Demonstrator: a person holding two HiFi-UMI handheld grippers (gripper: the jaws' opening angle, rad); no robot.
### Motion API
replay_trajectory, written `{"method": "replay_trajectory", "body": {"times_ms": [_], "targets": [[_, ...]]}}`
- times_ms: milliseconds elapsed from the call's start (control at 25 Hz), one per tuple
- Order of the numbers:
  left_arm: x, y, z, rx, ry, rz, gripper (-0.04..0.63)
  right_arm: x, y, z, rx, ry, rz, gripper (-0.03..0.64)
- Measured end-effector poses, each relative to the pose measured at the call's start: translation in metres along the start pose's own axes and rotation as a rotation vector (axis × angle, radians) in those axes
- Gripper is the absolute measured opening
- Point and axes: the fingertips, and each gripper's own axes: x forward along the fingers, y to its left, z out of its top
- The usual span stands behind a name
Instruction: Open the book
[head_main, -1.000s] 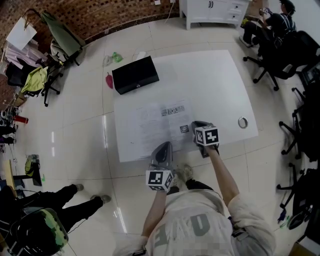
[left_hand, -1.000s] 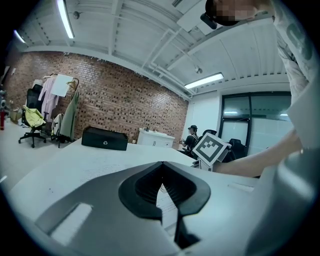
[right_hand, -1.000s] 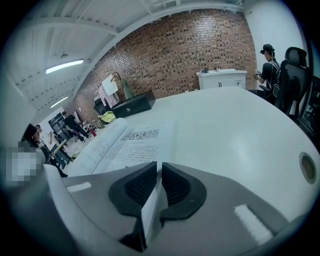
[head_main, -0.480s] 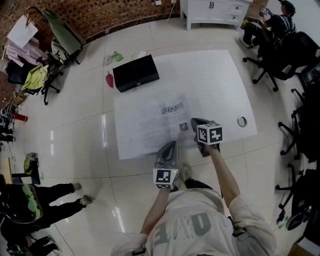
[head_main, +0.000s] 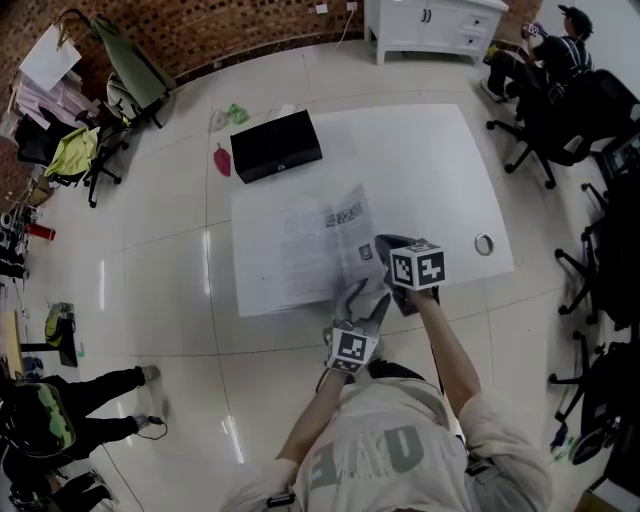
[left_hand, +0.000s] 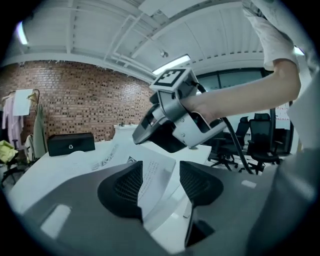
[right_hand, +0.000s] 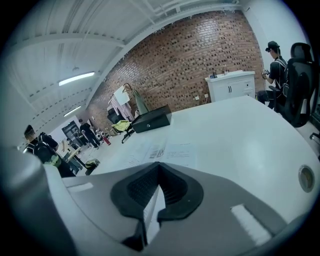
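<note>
We see a white table with a black box at its far left corner. The book, thin and white with printed sheets, lies flat on the table near the box, on the side of the box that faces the person. It is apart from the box and does not touch it.

One page of the book stands up from the rest, at the side of the book that is farthest from the box. The right gripper is clenched on this page: in the right gripper view its two pads are pressed together with the white edge of paper between them. The left gripper is released. Its jaws stand apart, and the raised page passes between them. The paper rests close to the left pad, and there is a clear gap to the right pad. From the box, the left gripper is a little farther than the right gripper, at the table edge near the person.

A small metal ring lies on the table well apart from the box, beyond both grippers.
</note>
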Motion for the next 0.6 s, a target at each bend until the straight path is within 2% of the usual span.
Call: {"method": "replay_trajectory", "body": {"times_ms": [200, 320, 360, 440, 600], "targets": [[0.008, 0.000, -0.008, 0.114, 0.064, 0.057, 0.232, -0.005, 0.007, 0.005, 0.016, 0.008, -0.009, 0.003], [0.016, 0.002, -0.016, 0.206, 0.095, 0.099, 0.162, -0.005, 0.010, 0.005, 0.035, 0.004, -0.004, 0.003], [0.018, 0.001, -0.019, 0.229, 0.105, 0.102, 0.164, -0.005, 0.011, 0.004, 0.042, 0.003, -0.002, 0.003], [0.019, -0.003, -0.020, 0.249, 0.112, 0.103, 0.152, -0.005, 0.011, 0.003, 0.054, 0.001, 0.000, 0.003], [0.012, -0.003, -0.016, 0.243, 0.086, 0.121, 0.088, -0.007, 0.012, 0.007, 0.055, -0.004, -0.003, 0.003]]}}
